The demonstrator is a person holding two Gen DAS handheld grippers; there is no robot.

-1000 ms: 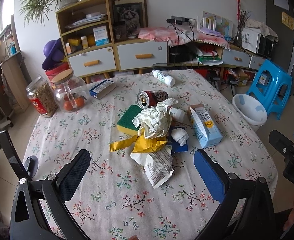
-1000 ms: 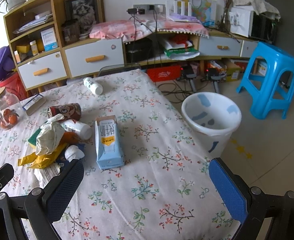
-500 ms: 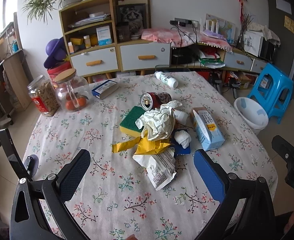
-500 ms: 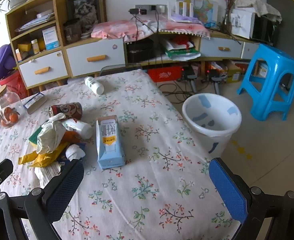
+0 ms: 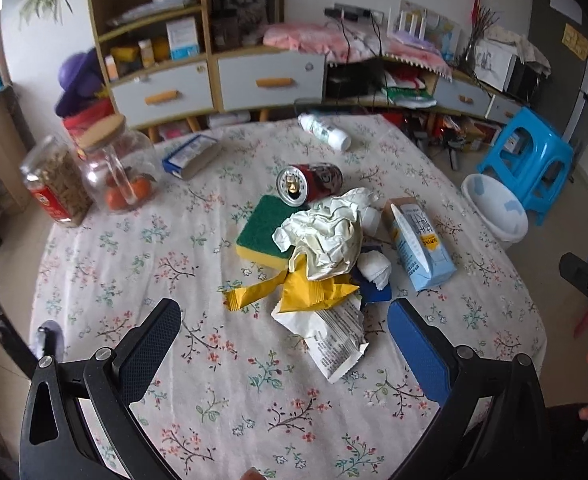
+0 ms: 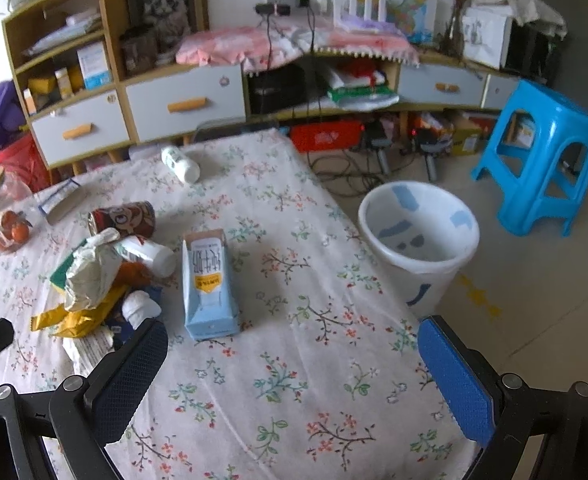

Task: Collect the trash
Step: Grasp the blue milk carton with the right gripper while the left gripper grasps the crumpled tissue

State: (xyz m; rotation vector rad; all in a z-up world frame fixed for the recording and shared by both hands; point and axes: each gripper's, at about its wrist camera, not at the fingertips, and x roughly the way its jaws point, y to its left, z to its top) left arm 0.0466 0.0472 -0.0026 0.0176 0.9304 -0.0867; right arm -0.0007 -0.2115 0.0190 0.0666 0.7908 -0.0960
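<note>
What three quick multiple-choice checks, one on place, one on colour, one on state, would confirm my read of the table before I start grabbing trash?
1. Where is the white bin?
A. On the floor beside the table
B. On the table
C. On the blue stool

2. What colour is the top face of the sponge?
A. Red
B. Green
C. White

3. How does the milk carton sit?
A. Standing upright
B. Held in a gripper
C. Lying on its side on the tablecloth

Answers:
1 A: the bin stands on the floor past the edge of the table, near the blue stool.
2 B: green on top, yellow below, partly under the crumpled paper.
3 C: it lies flat; the left gripper and right gripper are both open and hold nothing.
</note>
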